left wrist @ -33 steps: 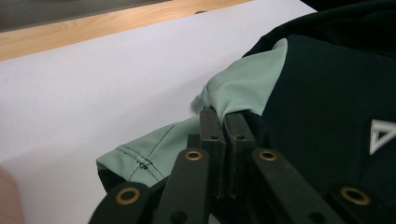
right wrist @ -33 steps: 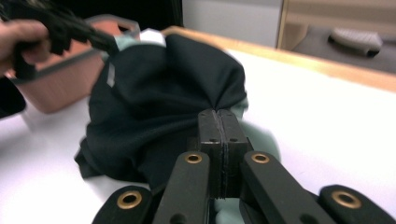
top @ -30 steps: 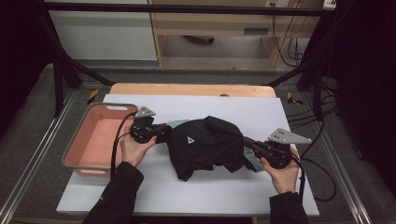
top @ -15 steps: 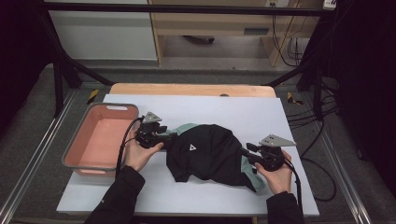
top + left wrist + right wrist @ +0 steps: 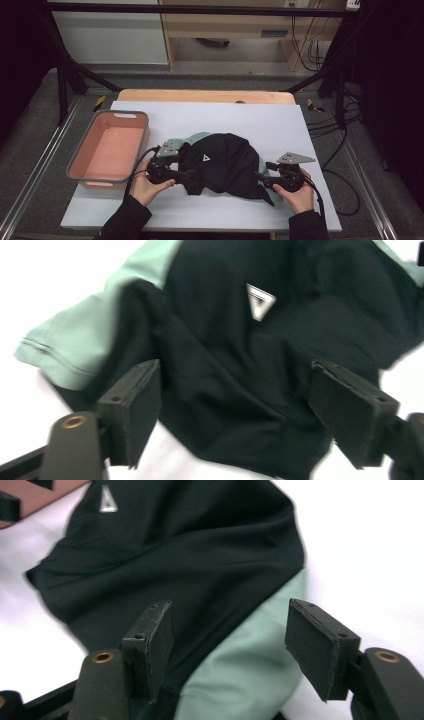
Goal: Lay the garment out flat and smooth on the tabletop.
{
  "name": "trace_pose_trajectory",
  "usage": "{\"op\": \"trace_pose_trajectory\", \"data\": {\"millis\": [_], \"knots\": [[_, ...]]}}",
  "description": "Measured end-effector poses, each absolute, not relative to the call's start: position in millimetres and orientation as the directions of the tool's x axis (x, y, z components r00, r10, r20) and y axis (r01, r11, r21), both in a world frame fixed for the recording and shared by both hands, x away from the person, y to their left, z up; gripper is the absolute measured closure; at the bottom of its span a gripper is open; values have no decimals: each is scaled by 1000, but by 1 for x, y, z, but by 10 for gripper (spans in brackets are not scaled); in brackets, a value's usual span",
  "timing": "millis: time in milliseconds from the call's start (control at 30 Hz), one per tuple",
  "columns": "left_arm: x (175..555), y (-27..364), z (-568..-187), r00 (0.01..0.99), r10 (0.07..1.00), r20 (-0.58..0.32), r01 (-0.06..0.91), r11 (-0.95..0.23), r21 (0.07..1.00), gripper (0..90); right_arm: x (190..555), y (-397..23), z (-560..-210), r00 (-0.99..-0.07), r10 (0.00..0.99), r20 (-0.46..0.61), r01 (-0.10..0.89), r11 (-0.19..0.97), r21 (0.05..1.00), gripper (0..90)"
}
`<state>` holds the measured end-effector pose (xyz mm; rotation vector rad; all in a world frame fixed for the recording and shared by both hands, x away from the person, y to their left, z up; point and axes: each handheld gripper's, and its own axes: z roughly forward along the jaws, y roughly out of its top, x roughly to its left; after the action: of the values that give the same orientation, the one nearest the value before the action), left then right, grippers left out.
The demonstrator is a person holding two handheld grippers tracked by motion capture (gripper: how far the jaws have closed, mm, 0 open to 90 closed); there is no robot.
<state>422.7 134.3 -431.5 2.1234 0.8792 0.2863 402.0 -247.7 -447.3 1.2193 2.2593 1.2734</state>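
Lowered onto white surface [image 5: 300,125] since earlier frame: crumpled black-and-mint cotton T-shirt [image 5: 225,165].
Just released, fingers of both grippers [image 5: 186,174] [image 5: 260,178] spread after opening; next, probably regrasping edges to fold.

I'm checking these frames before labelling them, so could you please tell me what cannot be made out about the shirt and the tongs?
- High view: the shirt lies bunched, so its own folds hide its underside, neckline and full shape.
- High view: the left tongs and right tongs are dark against black cloth, too small to judge.
- Left gripper view: motion blur softens the white triangle logo.
- Right gripper view: the bottom edge cuts off the green sleeve.
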Motion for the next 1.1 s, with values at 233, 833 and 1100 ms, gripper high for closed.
{"op": "trace_pose_trajectory", "data": {"millis": [233,833,1100], "knots": [[405,123,-445,761,645,-75,469,-466,750,396,389,-239,-442,-654,738,165,505,263,822,353],[398,110,-464,764,640,-83,516,-529,674,599,378,-199,-458,-744,637,203,525,370,766,358],[397,107,-467,765,642,-41,510,-567,647,750,379,-187,-471,-754,639,150,508,424,749,437]]}}
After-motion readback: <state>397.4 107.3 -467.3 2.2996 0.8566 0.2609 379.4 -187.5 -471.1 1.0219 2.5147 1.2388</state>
